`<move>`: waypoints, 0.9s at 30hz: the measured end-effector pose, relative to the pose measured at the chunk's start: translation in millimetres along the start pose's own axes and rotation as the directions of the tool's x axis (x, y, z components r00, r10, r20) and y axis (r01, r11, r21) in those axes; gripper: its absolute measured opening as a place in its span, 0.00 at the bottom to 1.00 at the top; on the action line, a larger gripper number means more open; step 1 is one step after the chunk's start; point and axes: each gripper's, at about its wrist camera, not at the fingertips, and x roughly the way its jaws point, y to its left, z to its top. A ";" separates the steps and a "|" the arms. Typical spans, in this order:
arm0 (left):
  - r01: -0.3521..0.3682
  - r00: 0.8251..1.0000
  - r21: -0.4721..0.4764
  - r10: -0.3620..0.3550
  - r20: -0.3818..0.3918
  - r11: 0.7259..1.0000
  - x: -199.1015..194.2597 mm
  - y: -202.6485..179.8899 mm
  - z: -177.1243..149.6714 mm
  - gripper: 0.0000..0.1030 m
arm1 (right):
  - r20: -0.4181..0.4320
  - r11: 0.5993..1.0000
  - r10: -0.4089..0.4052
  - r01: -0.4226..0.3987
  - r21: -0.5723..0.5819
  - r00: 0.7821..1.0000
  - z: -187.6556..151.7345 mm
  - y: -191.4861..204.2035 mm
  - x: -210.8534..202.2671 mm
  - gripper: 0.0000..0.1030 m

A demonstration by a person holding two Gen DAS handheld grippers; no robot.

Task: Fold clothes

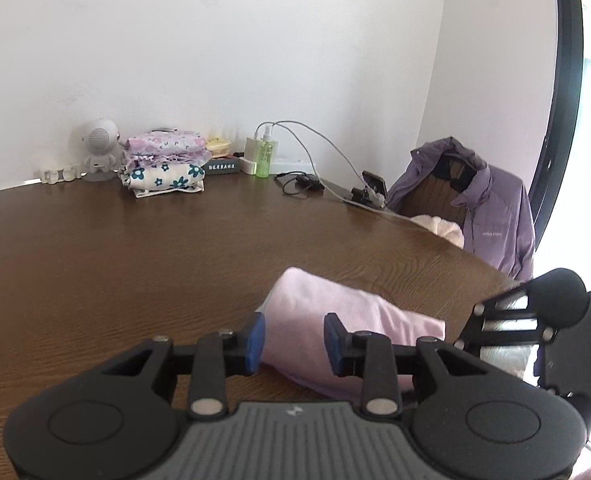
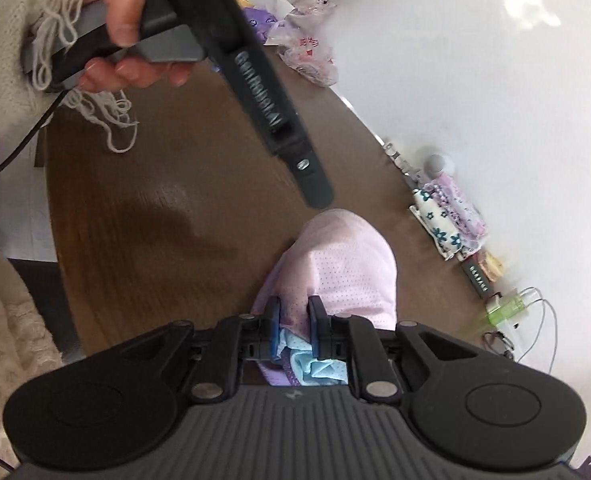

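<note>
The pink cloth [image 1: 335,316] is lying on the table [image 1: 115,264] near the person's edge as a compact, doubled-over bundle, so at least part of the folding looks done; whether more folds are wanted, or it is only waiting to be carried off, the pictures are not settling. A stack [image 1: 165,164] of folded floral pieces is sitting by the wall, well apart from it, which suggests several garments are already lying as the task wants. The right gripper [image 2: 294,330] is pinching the near end of the bundle, its blue pads drawn close together on pink fabric with a light blue layer [image 2: 315,368] bunching just behind them. The left gripper [image 1: 293,344] is hanging over the cloth with its fingers spread and nothing between them. The left view is showing the bundle's long side, the stack from the front, and a purple jacket [image 1: 491,216] draped on a chair beyond the table; it is catching the right gripper only as a dark shape at the edge. The right view alone is showing the pinch, the blue layer inside, the left hand [image 2: 123,28] gripping its handle, and a vase [image 2: 315,0] at the far end.
</note>
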 end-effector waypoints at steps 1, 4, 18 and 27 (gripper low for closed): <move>0.008 1.000 -0.001 -0.008 0.004 1.000 2.8 -0.6 4.1 0.29 | 0.000 0.999 0.021 -0.021 0.031 1.000 -1.4 -2.6 -0.4 0.15; 0.032 0.999 0.010 -0.032 0.000 0.999 17.0 -4.5 13.3 0.29 | 0.039 0.976 0.087 -0.093 0.198 0.995 -5.8 -24.4 -11.3 0.27; 0.062 0.991 0.037 -0.056 -0.124 0.997 59.5 -6.5 3.5 0.26 | 0.092 0.682 0.087 -0.127 0.720 0.992 -59.7 -75.1 -5.0 0.29; 0.047 0.981 -0.222 -0.086 -0.172 0.974 73.7 46.8 24.3 0.67 | 0.173 0.258 0.064 -0.183 0.948 0.983 -113.8 -106.2 -30.2 0.81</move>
